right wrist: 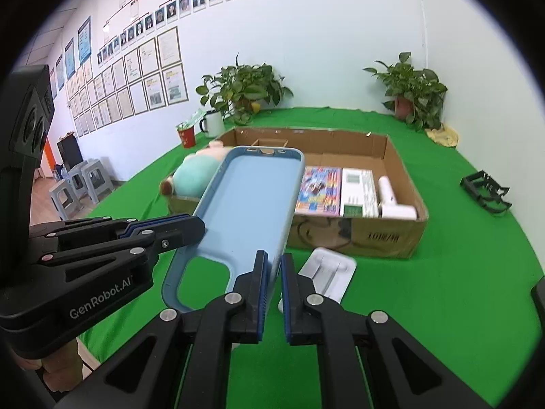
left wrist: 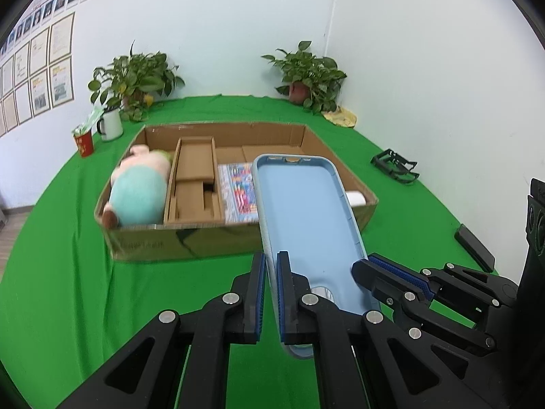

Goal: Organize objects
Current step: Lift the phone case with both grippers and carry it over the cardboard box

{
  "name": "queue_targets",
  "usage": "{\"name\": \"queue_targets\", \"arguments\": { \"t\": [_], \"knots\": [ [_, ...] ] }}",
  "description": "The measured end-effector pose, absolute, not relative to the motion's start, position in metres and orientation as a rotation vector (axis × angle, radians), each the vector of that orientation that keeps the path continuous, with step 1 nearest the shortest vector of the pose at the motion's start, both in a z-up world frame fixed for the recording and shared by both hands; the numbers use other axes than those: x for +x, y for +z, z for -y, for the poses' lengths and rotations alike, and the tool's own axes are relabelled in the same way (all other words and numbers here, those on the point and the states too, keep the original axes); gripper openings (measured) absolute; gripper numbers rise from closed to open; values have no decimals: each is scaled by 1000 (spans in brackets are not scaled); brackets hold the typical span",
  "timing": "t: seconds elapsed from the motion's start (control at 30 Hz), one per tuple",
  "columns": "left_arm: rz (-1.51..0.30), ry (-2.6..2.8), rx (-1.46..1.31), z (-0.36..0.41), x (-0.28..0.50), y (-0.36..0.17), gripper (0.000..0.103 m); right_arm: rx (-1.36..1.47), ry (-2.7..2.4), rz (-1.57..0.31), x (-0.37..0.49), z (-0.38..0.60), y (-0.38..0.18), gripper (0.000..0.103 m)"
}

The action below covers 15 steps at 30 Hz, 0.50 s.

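**A:** How are your hands placed?

**B:** Both my grippers point forward and downward over the table. My left gripper (left wrist: 271,266) has its fingers pinched tight on the left long edge of a pale blue phone case (left wrist: 303,218). My right gripper (right wrist: 274,266) has its fingers clamped on the opposite long edge of that same case. The case sits between them, open side up, camera cut-out toward me, far end tilted up in front of the box. It is in the air, off the table.

**A:** What lies under it?

**B:** A table covered in bright green cloth (left wrist: 68,238). Just beyond the case stands a shallow cardboard box (right wrist: 402,235). Inside, at the left, lies a plush toy (left wrist: 136,191) with a mint-green body; next come cardboard dividers (left wrist: 194,184), then a colourful booklet (right wrist: 318,191), a white and green carton (right wrist: 356,192) and a small white device (right wrist: 391,197) at the right end. In front of the box, near my right fingers, a white plastic tray (right wrist: 328,272) rests on the cloth.

**A:** And the room?

**B:** White walls meeting in a corner. Two potted plants (left wrist: 136,81) stand at the table's far edge, with a white mug (left wrist: 110,124) and a red cup (left wrist: 83,141) beside the left one. A black folded frame (left wrist: 395,165) lies well off to the right. Framed papers and portrait photos line the left wall; grey stools (right wrist: 81,184) stand on the floor below.
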<state>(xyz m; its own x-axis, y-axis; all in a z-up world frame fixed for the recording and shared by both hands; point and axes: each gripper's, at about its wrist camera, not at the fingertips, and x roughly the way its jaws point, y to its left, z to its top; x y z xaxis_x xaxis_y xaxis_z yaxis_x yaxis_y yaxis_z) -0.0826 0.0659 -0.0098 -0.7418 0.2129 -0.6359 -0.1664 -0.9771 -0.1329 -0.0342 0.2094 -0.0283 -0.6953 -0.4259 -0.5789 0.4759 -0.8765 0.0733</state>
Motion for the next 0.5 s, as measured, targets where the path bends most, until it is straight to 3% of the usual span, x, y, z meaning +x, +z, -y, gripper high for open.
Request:
{"name": "queue_targets", "arguments": {
  "t": [0.5],
  "knots": [
    [86,2774,-941,-61,-141,33,3,754,-2524,-98,-84,-207,7,7]
  ]
}}
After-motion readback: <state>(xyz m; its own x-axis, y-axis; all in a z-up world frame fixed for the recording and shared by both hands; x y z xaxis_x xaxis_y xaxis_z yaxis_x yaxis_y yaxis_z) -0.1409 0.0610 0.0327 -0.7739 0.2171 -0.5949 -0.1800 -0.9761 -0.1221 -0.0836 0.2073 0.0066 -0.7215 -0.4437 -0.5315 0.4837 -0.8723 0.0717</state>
